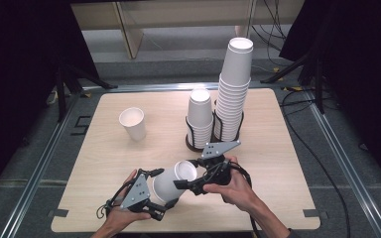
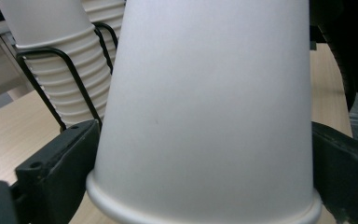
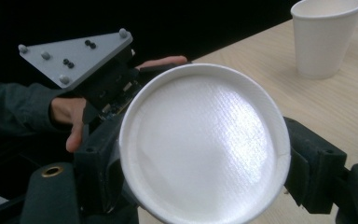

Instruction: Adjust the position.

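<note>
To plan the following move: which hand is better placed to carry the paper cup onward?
Right, probably. The right claw flanks the paper cup at its base and seems to grip it; the left claw stands wide open around its wall.

**Cup between your left jaws**

You are looking along a white cup (image 2: pixel 205 112), its base end nearest you, sitting between your left gripper (image 2: pixel 200 186) jaws, which are standing spread at either side. Behind, stacked cups (image 2: pixel 65 60) are sitting in a black wire rack (image 2: pixel 46 91) on the table (image 2: pixel 9 135).
</note>
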The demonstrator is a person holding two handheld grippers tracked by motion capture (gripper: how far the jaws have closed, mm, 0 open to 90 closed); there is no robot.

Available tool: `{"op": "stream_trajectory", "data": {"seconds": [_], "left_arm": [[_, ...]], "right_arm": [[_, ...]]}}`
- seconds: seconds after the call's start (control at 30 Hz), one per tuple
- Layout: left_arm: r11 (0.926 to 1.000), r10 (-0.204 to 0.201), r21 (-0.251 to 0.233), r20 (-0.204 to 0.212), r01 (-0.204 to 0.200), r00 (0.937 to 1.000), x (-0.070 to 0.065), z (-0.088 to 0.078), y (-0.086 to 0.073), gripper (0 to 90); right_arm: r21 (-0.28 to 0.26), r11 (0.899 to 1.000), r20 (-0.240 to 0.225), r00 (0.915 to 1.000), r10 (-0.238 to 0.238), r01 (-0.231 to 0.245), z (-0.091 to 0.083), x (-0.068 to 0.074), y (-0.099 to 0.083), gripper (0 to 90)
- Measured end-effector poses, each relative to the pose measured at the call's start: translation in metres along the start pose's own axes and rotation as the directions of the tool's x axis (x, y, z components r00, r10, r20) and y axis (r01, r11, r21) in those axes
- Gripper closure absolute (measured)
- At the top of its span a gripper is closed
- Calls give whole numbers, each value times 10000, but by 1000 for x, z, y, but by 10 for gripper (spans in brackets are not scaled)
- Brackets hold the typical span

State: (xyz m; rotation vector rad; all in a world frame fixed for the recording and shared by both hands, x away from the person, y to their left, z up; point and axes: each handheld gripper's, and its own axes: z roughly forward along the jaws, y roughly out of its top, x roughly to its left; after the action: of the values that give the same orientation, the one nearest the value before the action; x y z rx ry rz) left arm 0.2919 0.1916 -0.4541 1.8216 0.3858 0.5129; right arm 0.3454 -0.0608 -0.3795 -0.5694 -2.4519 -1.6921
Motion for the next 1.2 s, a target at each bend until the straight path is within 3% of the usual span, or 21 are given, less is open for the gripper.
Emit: {"op": "stream_trajectory", "data": {"seconds": [0.17,0.23,0.3,0.33,0.37,0.43,0.47,0.57,0.6,0.73,0.8,0.83,0.87,0.9,0.93,1.03,1.07,1.1,1.13,1.17,1.2], "left_arm": [[9992,-183,-346,-86,180,9998,0,-1,0,16],[9988,-174,-466,-56,171,9998,0,-2,2,15],[9970,-175,-760,13,175,9998,-1,-1,2,19],[9980,-60,-635,-68,56,10000,-1,-3,3,19],[9970,-152,-763,-42,148,9999,-1,-3,3,24],[9958,-310,-859,17,310,9995,0,-4,3,35],[9958,-344,-845,86,350,9994,2,-5,4,45],[9963,-372,-771,179,385,9991,5,-7,6,73],[9952,-383,-895,210,400,9990,5,-6,6,81],[9977,-305,-602,223,318,9993,4,-8,8,116],[9984,-282,-479,200,291,9994,5,-8,8,129],[9994,-183,-273,211,189,9996,5,-8,8,137],[9994,-183,-273,211,189,9996,5,-8,8,140],[9996,-215,-154,200,218,9996,5,-8,8,142],[10000,-78,-50,236,79,9997,6,-7,7,142],[9992,14,406,203,-23,9998,5,-6,7,147],[9982,133,575,207,-144,9997,5,-6,7,149],[9963,145,844,271,-168,9995,5,-5,8,151],[9963,145,844,271,-168,9995,5,-5,8,152],[9931,300,1119,397,-342,9988,6,-4,8,154],[9931,300,1119,397,-342,9988,6,-4,8,155]], "right_arm": [[-296,9992,-154,9995,281,-285,-3,-1,1,253],[-641,9960,-464,9971,600,-630,-3,-2,1,253],[-642,9957,-510,9967,632,-664,-3,-2,1,253],[-642,9957,-510,9967,632,-664,-3,-2,1,253],[-612,9935,-622,9938,923,-961,-3,-1,0,253],[-749,9936,-779,9939,787,-845,-1,-3,0,253],[-682,9915,-715,9918,1057,-1106,-3,-2,0,252],[-839,9916,-751,9929,923,-985,-2,-7,-2,250],[-811,9890,-892,9892,1164,-1237,-2,-6,-2,247],[-712,9910,-869,9905,1069,-1132,-4,-8,-2,237],[-597,9898,-873,9884,1242,-1297,-6,-7,-1,237],[-484,9965,-658,9958,643,-675,-7,-8,0,232],[-484,9965,-658,9958,643,-675,-7,-8,0,232],[-189,9994,-282,9992,279,-284,-9,-8,2,209],[-189,9994,-282,9992,279,-284,-9,-8,2,209],[306,9982,379,9979,-527,516,-15,-3,6,181],[546,9941,656,9931,-968,933,-17,-1,9,167],[902,9840,941,9823,-1620,1536,-20,4,13,170],[902,9840,941,9823,-1620,1536,-20,4,13,170],[1461,9677,1113,9686,-2225,2055,-24,11,16,169],[1461,9677,1113,9686,-2225,2055,-24,11,16,169]]}}
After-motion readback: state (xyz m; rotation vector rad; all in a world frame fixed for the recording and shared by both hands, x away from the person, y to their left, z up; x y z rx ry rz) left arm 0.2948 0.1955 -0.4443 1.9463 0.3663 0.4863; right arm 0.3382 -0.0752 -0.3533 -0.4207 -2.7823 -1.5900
